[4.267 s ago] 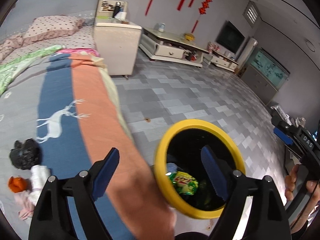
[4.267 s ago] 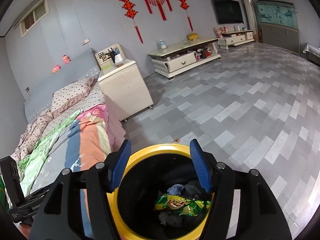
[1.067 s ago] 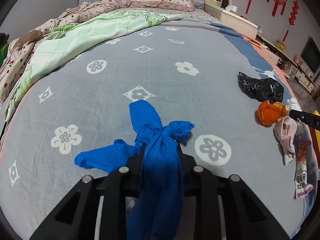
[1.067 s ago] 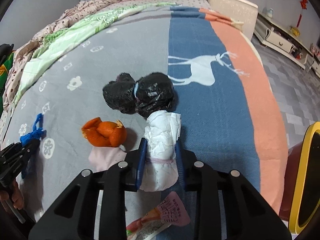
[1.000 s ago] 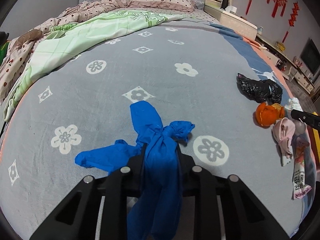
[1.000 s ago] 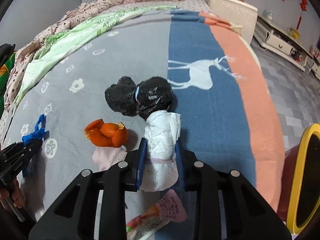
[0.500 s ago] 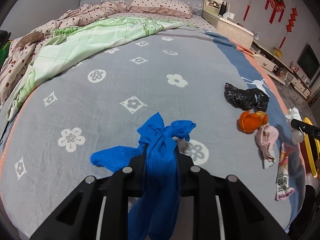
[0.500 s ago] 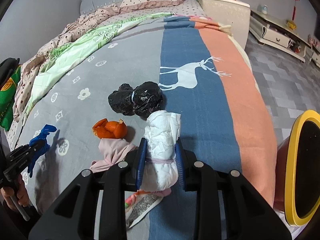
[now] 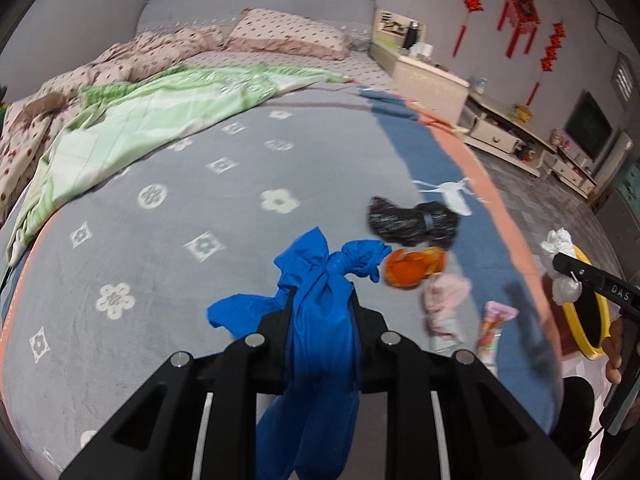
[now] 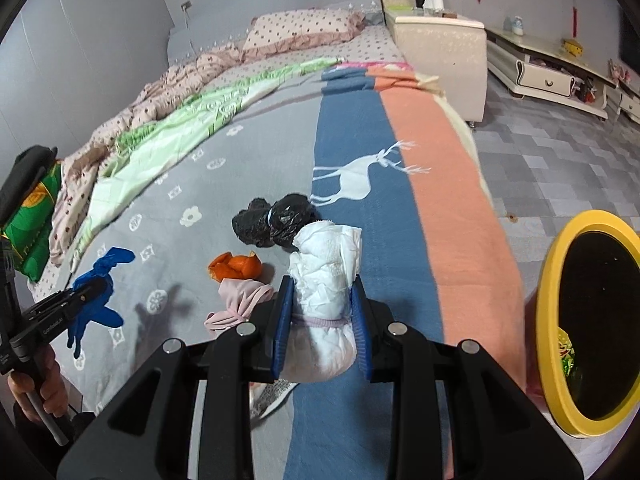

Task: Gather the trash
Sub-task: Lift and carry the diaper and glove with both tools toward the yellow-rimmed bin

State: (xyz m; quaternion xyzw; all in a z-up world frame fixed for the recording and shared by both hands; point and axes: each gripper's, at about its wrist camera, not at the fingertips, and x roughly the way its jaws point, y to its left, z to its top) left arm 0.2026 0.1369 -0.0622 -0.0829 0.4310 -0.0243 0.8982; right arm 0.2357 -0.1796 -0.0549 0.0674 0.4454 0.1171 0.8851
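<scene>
Both fingers of the left gripper point(image 9: 322, 304) are pressed in on a knotted blue plastic bag point(image 9: 320, 300), which is pinched between them; its knot and loose ends stand out beyond the tips and its tail hangs back toward the camera. Blue pads of the right gripper point(image 10: 320, 300) are closed against a rolled white bundle point(image 10: 326, 292), tied with a thin band, which fills the gap between them and juts past the tips.

Both loads are held above the bed cover point(image 10: 224, 184), which is seen as a grey flowered field, then a blue stripe with one white deer, then an orange stripe running along the bed's edge. Beyond that edge open tiled floor point(image 10: 560, 160) is seen. One bin with a yellow rim point(image 10: 548, 320) stands just off the orange edge, to the right of the right gripper, its dark mouth turned toward the camera with a green wrapper visible inside. A white bedside cabinet point(image 10: 440, 48) stands near the head of the bed.

Four loose pieces are counted on the cover, close together ahead of the right gripper: one black bag point(image 10: 276, 220), one orange peel point(image 10: 236, 268), one pink cloth point(image 10: 240, 300) touching the peel, and one printed wrapper point(image 9: 492, 332) beside the cloth. Two pieces are held, one in each gripper.
</scene>
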